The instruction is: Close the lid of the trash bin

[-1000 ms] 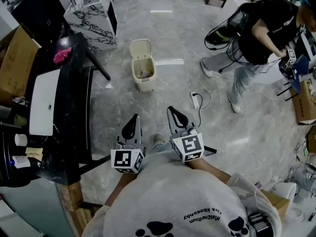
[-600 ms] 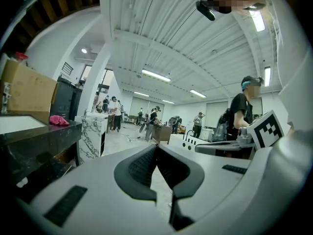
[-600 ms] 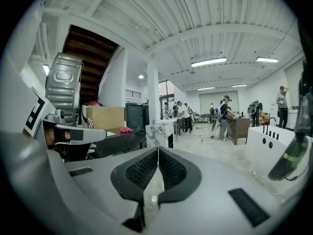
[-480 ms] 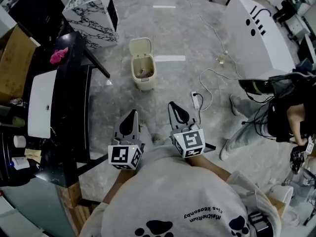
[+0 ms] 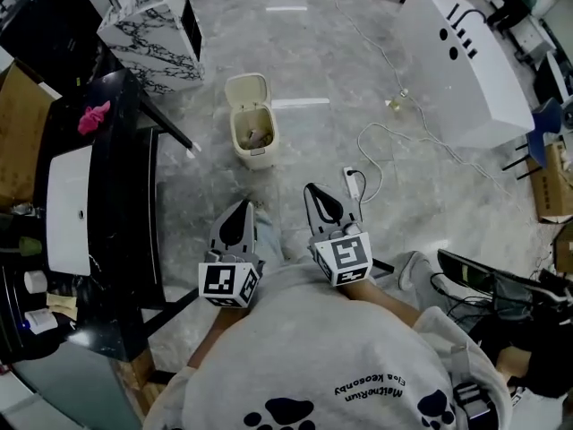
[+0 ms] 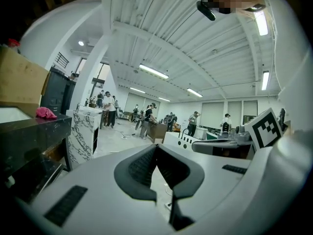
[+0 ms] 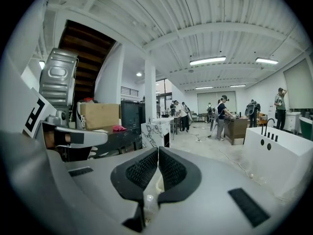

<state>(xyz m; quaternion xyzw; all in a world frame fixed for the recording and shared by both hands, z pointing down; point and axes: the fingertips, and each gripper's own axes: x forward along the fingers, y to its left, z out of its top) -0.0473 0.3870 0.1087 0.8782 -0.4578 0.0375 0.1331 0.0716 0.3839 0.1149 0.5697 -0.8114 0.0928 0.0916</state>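
Left gripper: your left gripper [image 5: 242,206] has its jaws pressed together with nothing between the pads. It points low over the floor.
Right gripper: your right gripper [image 5: 312,192] is closed and empty too, just beside the left one.
Trash bin: the cream trash bin [image 5: 255,153] stands on the floor ahead of both grippers, well apart from them, a bit left of centre.
Lid: the lid [image 5: 246,89] stands up at the bin's far side, so the bin is open.
Hard to make out: there's brownish stuff inside the bin, can't tell what. In the right gripper view a pale shape shows through the gap under the jaws, and you can't tell what it is.
Hidden: your hands sit under the grippers and your arms run into the grey sweatshirt [image 5: 304,365].
Cut off: another person [image 5: 474,280] at lower right is clipped by the frame, only a leg and dark gear show.
Left edge: a black table [image 5: 125,204] runs along your left. Its slanted leg [image 5: 170,122] ends near the bin's left side, not touching.
Right side: a power strip [image 5: 352,183] and a white cable [image 5: 394,141] lie on the floor right of the bin.
Far edges: a marbled cabinet [image 5: 148,30] sits beyond the bin to the left, a white unit [image 5: 466,61] far right.
Open room: bare grey floor [image 5: 295,150] lies between your grippers and the bin's front.
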